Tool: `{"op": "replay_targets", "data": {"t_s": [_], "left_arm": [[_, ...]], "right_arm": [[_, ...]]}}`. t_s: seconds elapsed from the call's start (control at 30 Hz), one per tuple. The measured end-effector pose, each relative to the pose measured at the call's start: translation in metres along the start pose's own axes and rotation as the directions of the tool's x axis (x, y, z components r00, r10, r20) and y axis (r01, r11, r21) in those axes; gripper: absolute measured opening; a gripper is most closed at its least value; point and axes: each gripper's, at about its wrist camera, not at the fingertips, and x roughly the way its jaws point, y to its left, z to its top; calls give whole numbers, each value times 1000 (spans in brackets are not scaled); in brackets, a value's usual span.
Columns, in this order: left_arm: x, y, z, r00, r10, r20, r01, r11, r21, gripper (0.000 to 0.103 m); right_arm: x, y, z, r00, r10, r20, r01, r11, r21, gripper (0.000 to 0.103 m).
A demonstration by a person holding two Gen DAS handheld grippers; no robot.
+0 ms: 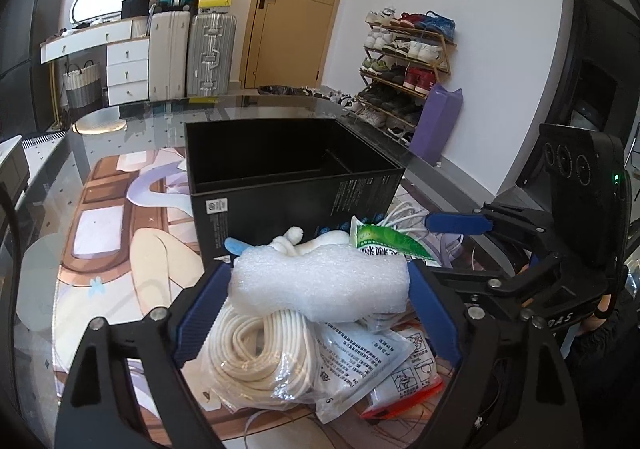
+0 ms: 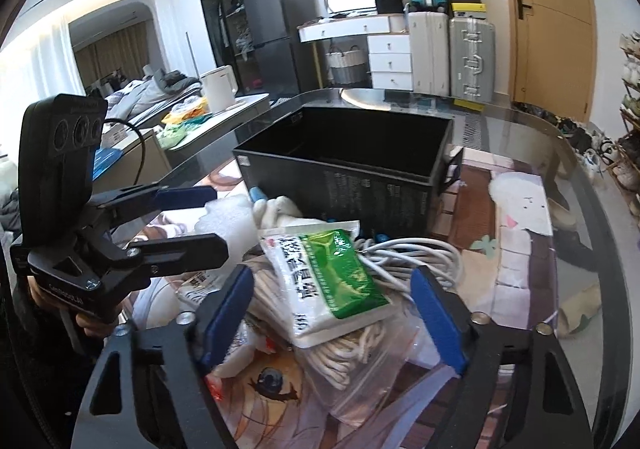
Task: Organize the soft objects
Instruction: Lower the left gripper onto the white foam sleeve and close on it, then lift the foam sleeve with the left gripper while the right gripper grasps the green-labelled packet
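Green-and-white packet (image 2: pixel 336 281) between the right gripper (image 2: pixel 334 315) jaws, atop bagged rope (image 2: pixel 352 357), black box (image 2: pixel 344 169) behind

black box (image 1: pixel 280 185) open on top, interior bare, free to enter from above. its near wall blocked low by piled packets (image 2: pixel 332 281), foam block (image 1: pixel 320 285), cable (image 2: pixel 420 253).

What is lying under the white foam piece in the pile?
Under the white foam piece a bagged coil of white rope and a printed white packet show. Whatever lies directly beneath its middle is covered.
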Motion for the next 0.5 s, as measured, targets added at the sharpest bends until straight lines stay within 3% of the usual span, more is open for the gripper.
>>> {"op": "replay_targets", "data": {"t_s": [0.27, 0.5], "left_arm": [[-15, 6, 2, 999, 16, 31, -16, 1000, -6, 88], [-16, 9, 2, 999, 25, 32, -25, 1000, -8, 88]], "right_arm": [[6, 4, 5, 997, 70, -36, -71, 997, -23, 70], [22, -8, 9, 989, 132, -73, -129, 991, 40, 69]]}}
